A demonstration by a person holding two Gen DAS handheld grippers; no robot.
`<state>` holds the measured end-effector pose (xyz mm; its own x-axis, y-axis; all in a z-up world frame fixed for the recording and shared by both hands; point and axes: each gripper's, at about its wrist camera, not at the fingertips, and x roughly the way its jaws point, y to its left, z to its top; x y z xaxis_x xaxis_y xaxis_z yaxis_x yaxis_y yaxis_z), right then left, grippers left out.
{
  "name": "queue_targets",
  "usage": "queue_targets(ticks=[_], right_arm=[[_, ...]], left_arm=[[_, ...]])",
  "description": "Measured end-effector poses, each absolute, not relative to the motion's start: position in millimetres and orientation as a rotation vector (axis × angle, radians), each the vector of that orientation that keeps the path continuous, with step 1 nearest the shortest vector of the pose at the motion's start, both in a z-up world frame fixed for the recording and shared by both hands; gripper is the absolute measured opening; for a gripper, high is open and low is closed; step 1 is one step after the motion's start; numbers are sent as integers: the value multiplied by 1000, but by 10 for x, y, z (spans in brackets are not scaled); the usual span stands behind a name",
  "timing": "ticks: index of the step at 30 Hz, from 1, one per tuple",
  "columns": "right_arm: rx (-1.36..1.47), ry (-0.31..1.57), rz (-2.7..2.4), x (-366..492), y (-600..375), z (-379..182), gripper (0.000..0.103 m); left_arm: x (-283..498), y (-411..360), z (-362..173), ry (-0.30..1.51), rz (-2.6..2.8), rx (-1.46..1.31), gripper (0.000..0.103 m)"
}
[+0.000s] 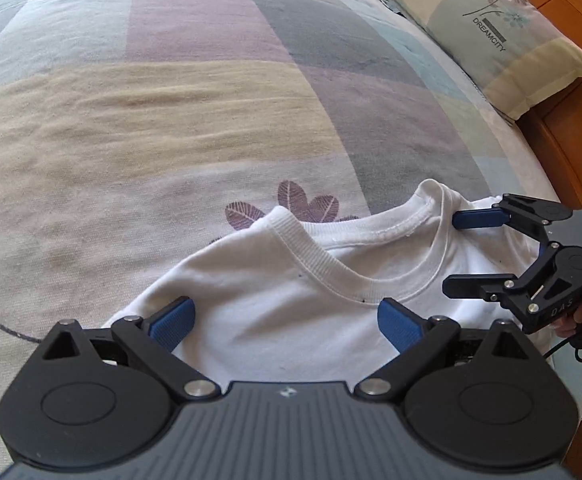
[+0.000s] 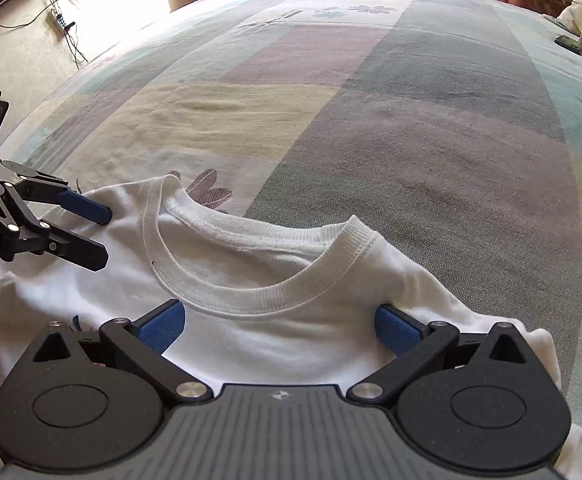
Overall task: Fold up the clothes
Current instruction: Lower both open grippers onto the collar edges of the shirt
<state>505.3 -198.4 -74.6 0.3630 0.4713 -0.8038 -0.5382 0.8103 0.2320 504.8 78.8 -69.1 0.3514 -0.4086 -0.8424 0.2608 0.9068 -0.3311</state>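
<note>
A white T-shirt (image 1: pixel 291 312) is lying unfolded on the bed (image 1: pixel 211 120), neckline facing away. Both tongs, left (image 1: pixel 287 322) and right (image 2: pixel 279 326), are hovering spread wide at the shirt's collar (image 2: pixel 251 300), gripping nothing; folding is seemingly only starting.

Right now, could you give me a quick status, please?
Left gripper and right gripper open. White T-shirt on bed, unfolded. Nothing blocking.
</note>
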Motion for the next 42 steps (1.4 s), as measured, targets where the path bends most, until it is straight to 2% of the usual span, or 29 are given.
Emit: queue_targets(ticks=[15, 19, 23, 25, 35, 42], right_arm=[[-39, 1050, 734, 4738, -1971, -551, 103], [-65, 1045, 795, 4892, -2002, -459, 103], [-102, 1057, 819, 5180, -2090, -396, 103], [-115, 1089, 824, 5342, -2142, -420, 103], [-127, 1297, 923, 5889, -2366, -710, 103], [127, 1421, 1027, 6236, -2468, -814, 103]], left_arm=[[4758, 826, -457, 1054, -427, -54, 96], [4991, 1037, -480, 1051, -420, -66, 82], [5211, 1146, -598, 1114, -430, -35, 75], [5270, 1140, -655, 1152, -455, 14, 65], [5389, 1131, -713, 1258, -671, 89, 65], [5729, 1055, -808, 1311, -765, -32, 68]])
